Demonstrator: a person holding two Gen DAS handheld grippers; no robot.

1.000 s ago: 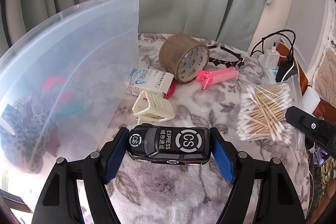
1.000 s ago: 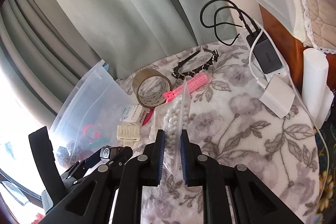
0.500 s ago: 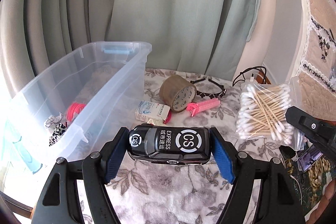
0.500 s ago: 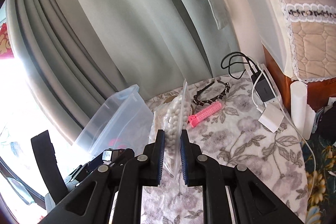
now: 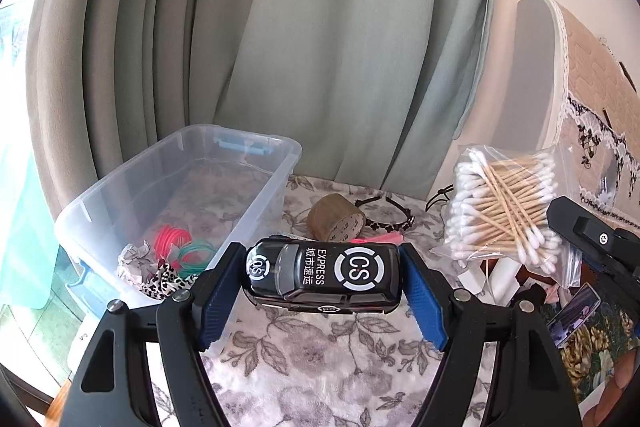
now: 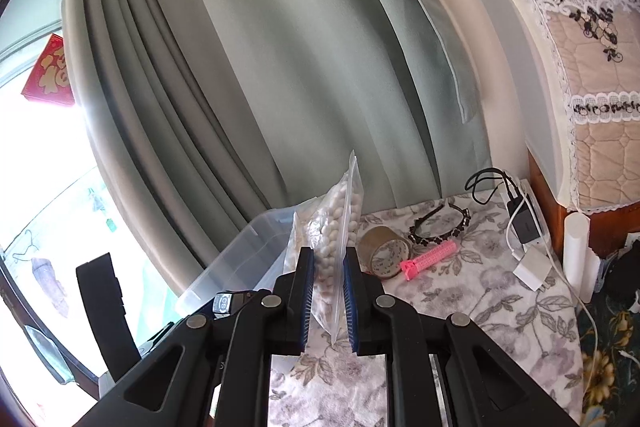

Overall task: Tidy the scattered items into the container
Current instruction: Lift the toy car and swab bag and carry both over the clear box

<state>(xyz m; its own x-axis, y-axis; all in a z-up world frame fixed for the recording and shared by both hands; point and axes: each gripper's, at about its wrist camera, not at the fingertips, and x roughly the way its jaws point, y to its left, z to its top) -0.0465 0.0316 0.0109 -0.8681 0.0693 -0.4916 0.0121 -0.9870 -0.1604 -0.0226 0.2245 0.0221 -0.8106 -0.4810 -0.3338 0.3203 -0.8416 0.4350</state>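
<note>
My left gripper (image 5: 322, 291) is shut on a black toy van (image 5: 324, 277) marked EXPRESS, held high above the flowered table just right of the clear plastic bin (image 5: 256, 151). The bin holds pink and green rings (image 5: 178, 243) and a leopard-print cloth (image 5: 168, 279). My right gripper (image 6: 326, 291) is shut on a clear bag of cotton swabs (image 6: 334, 223), raised edge-on; in the left wrist view the same bag (image 5: 508, 207) hangs at the right. A brown tape roll (image 6: 384, 253), a pink hair roller (image 6: 430, 259) and a black headband (image 6: 440, 227) lie on the table.
Green curtains (image 5: 320, 47) hang behind the table. A charger with cables (image 6: 528, 223) and a white adapter (image 6: 532, 269) sit at the table's far right beside a white cylinder (image 6: 576, 259). A quilted cover (image 6: 592, 67) rises on the right.
Both grippers have risen well above the table with their loads. The bin now shows from above, its inside open to view. The small box and the cream clip have gone out of sight.
</note>
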